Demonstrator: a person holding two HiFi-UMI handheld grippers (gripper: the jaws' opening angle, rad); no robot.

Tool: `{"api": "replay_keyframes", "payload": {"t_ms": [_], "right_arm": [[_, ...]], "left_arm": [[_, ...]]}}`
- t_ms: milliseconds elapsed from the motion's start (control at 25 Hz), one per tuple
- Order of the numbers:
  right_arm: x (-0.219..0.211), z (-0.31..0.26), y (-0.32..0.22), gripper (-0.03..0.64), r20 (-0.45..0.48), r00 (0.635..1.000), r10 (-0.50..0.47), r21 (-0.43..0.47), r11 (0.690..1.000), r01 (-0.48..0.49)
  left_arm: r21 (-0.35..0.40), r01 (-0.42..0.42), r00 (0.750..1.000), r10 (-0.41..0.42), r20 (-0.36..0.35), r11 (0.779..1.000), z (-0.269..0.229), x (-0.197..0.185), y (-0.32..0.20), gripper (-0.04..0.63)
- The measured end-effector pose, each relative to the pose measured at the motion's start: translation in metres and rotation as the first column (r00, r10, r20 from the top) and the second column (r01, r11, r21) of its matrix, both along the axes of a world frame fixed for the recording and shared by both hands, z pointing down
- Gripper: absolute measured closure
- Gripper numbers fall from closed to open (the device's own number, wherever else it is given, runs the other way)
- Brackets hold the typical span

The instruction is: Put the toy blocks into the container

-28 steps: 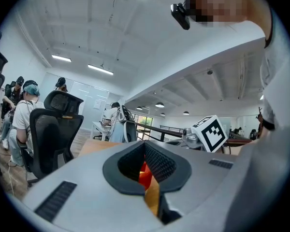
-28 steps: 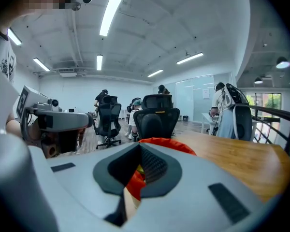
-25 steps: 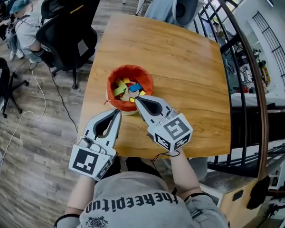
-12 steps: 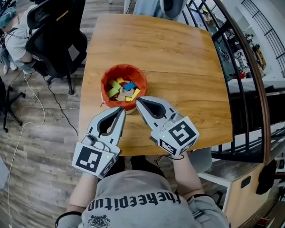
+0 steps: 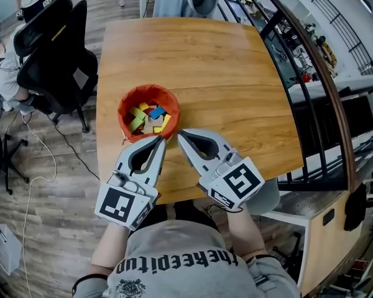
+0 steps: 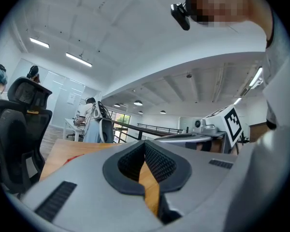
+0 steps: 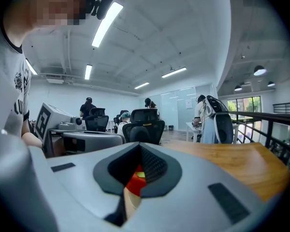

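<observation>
Orange-red container (image 5: 122, 107) stands on the wooden table (image 5: 236, 67), and we count a heap of toy blocks (image 5: 147, 115) inside it: yellow, green, blue, red and plain wood among them. We find no loose block on the table anywhere around the container, as far as the head view reaches. Left gripper (image 5: 160, 141) lies just on our side of the container, tips almost at its rim. Its jaws are closed tip to tip with only table wood showing through the gap behind the pads, so it carries nothing. Right gripper (image 5: 181, 134) lies just beside it, also on the near side of the container and slightly to its right, jaws clenched and empty. Through its pad gap we glimpse the container's red wall and a yellow-green block. Our reading: the loading looks finished, with nothing left to pick and only both grippers to draw back from the container.
</observation>
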State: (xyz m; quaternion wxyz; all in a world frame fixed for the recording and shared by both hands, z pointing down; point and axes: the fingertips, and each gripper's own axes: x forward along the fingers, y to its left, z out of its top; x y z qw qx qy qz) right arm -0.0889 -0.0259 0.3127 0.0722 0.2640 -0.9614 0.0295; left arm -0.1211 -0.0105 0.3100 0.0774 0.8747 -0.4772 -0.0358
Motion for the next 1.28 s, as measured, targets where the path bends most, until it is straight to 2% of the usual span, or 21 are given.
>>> {"api": "replay_keyframes", "payload": {"t_ms": [720,1280], "right_arm": [[0.033,-0.008,0.011,0.606,0.052,0.987,0.15,0.01,0.989,-0.15],[0.035,-0.01,0.013,0.606,0.054,0.985,0.163,0.025,0.986,-0.164]], "left_arm": [[0.018,-0.174,0.985,0.174,0.015,0.985,-0.002,0.04,-0.01,0.581],[0.016,-0.186,0.982,0.186,0.014,0.982,-0.002,0.043,-0.01,0.581]]}}
